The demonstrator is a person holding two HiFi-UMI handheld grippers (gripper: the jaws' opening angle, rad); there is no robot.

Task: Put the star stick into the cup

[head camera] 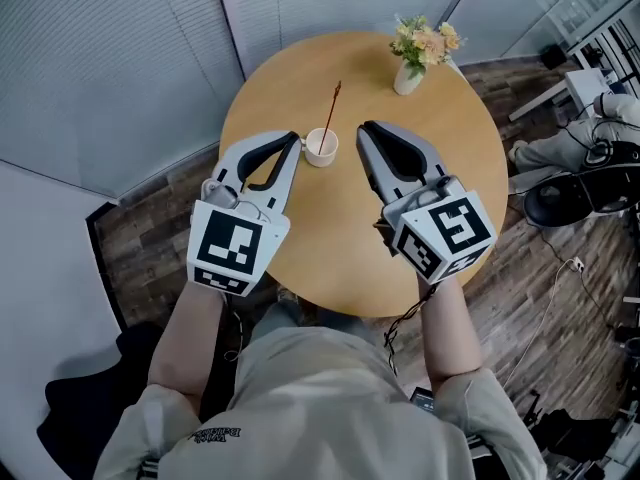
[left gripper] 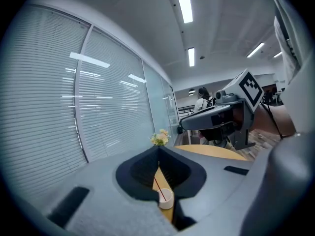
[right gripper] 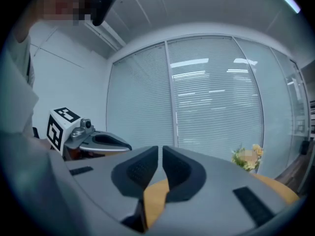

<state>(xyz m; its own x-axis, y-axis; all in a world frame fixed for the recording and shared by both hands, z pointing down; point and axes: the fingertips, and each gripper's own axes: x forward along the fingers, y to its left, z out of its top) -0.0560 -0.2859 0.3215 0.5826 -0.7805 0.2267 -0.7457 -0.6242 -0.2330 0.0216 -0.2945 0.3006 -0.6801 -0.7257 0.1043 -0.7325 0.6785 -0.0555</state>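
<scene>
A small white cup [head camera: 321, 147] stands on the round wooden table [head camera: 440, 158], left of its middle. A thin red star stick [head camera: 332, 113] stands in the cup and leans away from me. My left gripper [head camera: 294, 138] lies just left of the cup, jaws shut with their tips meeting and nothing held. In the left gripper view the cup [left gripper: 166, 198] and stick [left gripper: 157, 182] show through the hollow behind the shut tips [left gripper: 158, 150]. My right gripper [head camera: 364, 128] hovers right of the cup, shut and empty; its own view [right gripper: 161, 149] shows only a thin slit.
A white vase of flowers [head camera: 411, 68] stands at the table's far right edge. An office chair [head camera: 565, 196] and a seated person's legs [head camera: 555, 150] are on the wooden floor to the right. Glass walls with blinds [head camera: 120, 58] close the far left.
</scene>
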